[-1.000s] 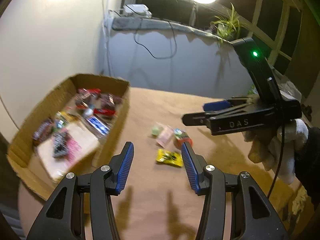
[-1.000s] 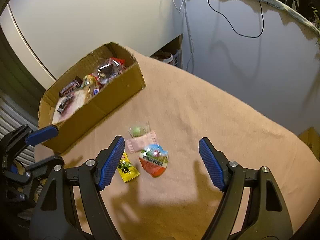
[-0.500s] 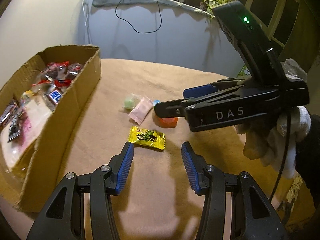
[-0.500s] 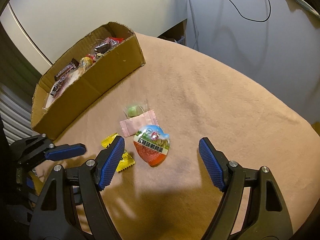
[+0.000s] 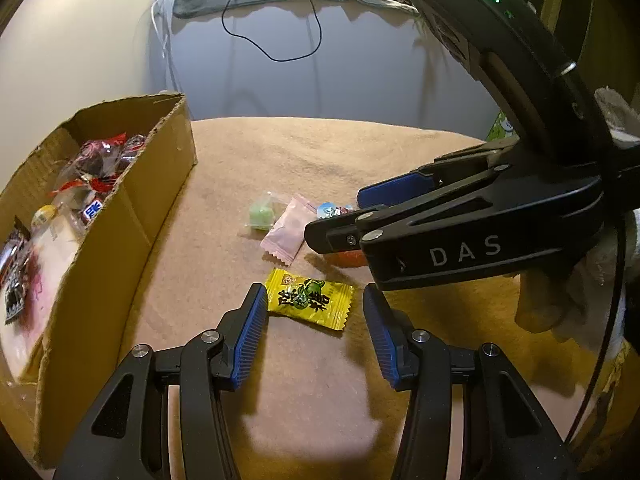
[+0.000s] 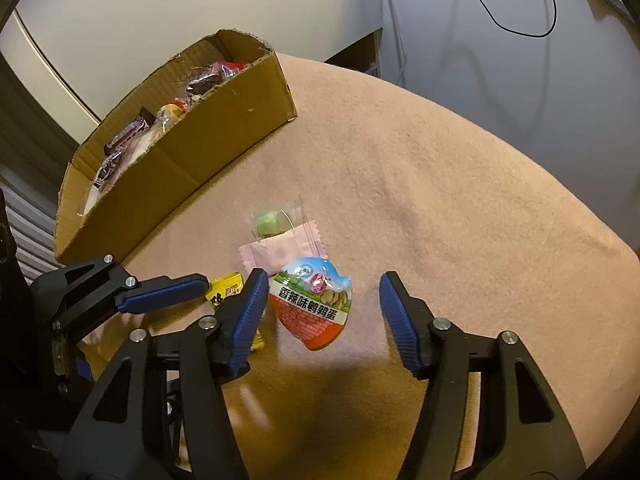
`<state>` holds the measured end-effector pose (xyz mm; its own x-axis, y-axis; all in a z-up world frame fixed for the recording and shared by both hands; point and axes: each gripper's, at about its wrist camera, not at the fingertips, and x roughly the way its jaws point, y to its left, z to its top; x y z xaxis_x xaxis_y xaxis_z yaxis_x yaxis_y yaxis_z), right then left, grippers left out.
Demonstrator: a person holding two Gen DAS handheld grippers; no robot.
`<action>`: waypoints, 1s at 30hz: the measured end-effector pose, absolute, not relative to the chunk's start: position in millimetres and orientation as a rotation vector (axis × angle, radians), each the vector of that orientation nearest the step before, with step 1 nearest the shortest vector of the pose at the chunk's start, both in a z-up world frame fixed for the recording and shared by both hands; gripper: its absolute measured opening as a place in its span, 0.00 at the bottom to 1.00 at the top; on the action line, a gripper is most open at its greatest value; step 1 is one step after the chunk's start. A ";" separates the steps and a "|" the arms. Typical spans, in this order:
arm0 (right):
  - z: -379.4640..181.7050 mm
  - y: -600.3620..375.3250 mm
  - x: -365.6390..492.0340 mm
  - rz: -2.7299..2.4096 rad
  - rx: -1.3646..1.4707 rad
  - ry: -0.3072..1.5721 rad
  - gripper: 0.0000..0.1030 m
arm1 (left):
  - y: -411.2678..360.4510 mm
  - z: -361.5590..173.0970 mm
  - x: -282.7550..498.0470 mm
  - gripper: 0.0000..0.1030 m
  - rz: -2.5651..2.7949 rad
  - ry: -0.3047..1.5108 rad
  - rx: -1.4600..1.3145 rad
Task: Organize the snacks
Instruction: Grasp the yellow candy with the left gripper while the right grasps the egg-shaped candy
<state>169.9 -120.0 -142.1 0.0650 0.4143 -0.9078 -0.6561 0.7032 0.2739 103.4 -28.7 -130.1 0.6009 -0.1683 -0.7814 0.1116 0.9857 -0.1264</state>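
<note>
On the tan cloth-covered table (image 6: 460,184), four loose snacks lie in a cluster near its middle, well apart from the cardboard box (image 6: 224,120) at the left edge, which holds more wrapped snacks. The left gripper (image 5: 314,322) has its jaws wide, straddling a yellow candy (image 5: 310,298) whose long axis runs across the gap between the blue pads, crimped ends pointing toward each pad; green cartoon art and dark Chinese characters show on it, too small to read. The right gripper (image 6: 322,308) is likewise spread wide around an egg-shaped packet (image 6: 314,306), blue and green at top, orange-red below, its narrow end pointing toward the camera and a white band printed "香辣味鹌鹑蛋". Just beyond it lies a pink sachet (image 6: 282,250), long axis slanting across the table, touching a green candy in clear wrap (image 6: 270,222). In the left wrist view the right gripper's body reads "DAS".
</note>
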 end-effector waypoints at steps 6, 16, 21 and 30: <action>-141.8 -120.2 168.5 0.819 -0.244 1.266 0.55 | -26.7 -135.2 109.6 0.47 -0.159 0.924 -0.055; -142.3 -120.4 168.0 0.821 -0.273 1.256 0.50 | -22.7 -130.9 109.2 0.56 -0.147 0.913 -0.065; -143.0 -118.4 167.5 0.823 -0.282 1.252 0.50 | -21.5 -136.0 113.7 0.56 -0.139 0.923 -0.059; -141.9 -122.5 166.3 0.827 -0.281 1.252 0.41 | -18.3 -136.9 115.0 0.34 -0.140 0.919 -0.069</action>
